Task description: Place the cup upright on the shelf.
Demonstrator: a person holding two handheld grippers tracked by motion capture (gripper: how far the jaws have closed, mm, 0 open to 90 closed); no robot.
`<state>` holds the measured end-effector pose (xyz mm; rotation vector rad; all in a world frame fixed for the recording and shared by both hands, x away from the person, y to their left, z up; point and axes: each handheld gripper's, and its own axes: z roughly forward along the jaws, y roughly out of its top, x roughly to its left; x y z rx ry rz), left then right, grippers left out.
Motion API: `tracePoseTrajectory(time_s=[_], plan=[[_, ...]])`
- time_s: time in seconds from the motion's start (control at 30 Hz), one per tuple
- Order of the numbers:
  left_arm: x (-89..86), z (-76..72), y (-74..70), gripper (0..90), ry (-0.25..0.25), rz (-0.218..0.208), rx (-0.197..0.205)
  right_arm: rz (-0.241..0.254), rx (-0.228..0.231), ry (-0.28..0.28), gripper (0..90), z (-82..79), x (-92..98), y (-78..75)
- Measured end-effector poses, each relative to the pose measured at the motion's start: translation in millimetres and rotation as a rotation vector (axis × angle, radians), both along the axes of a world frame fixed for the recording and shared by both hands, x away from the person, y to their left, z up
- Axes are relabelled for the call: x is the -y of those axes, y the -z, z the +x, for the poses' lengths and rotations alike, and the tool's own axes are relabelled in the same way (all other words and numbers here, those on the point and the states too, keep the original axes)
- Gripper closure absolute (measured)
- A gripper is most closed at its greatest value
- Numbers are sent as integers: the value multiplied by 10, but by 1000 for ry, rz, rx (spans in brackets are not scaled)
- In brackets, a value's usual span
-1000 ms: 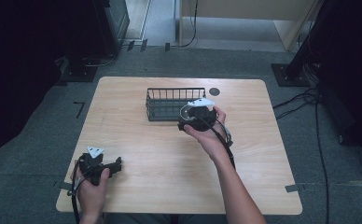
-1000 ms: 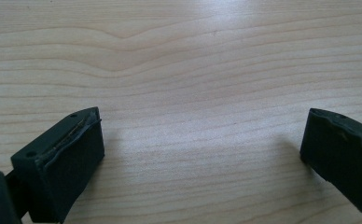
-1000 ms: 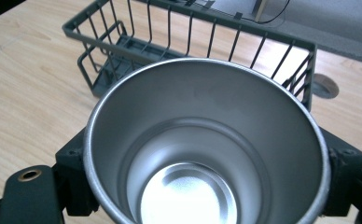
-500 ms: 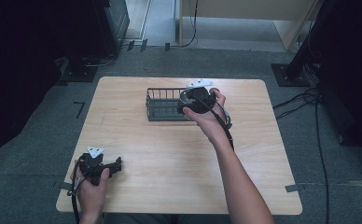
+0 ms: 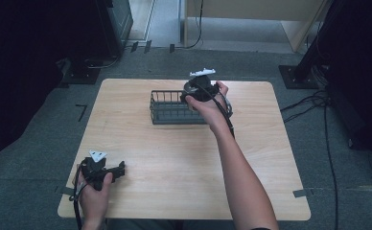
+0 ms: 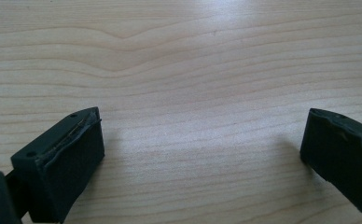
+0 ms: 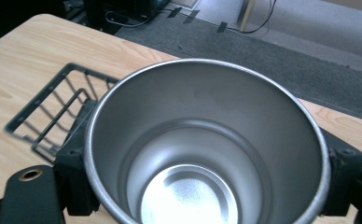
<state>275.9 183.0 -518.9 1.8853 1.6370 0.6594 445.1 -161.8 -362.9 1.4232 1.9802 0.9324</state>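
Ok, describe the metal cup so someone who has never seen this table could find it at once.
Start at the wooden table and go to its far side, where a black wire basket sits. At the basket's right end the right tongs grip a steel cup on both sides, raised above the basket. It is the one shiny, round, open-topped thing there, and it is empty inside.

In the right gripper view the metal cup (image 7: 207,154) runs off the bottom edge and hides most of the wire basket (image 7: 48,114) at the left. In the high view the right gripper (image 5: 201,88) and hand cover the basket's right end.
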Motion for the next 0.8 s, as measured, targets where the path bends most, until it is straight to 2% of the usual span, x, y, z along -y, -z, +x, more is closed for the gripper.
tracePoseTrajectory(time_s=[0.17,0.27,0.43,0.8], plan=[[0,0,-1,0,0,0,-1,2,-2,13,160,134,-2,34],[0,0,0,0,1,0,-1,20,-8,23,160,198,-3,50],[-2,0,-1,0,2,2,-2,14,-7,30,161,277,-9,108],[-1,0,0,0,1,1,-1,-2,-4,62,161,390,-32,365]])
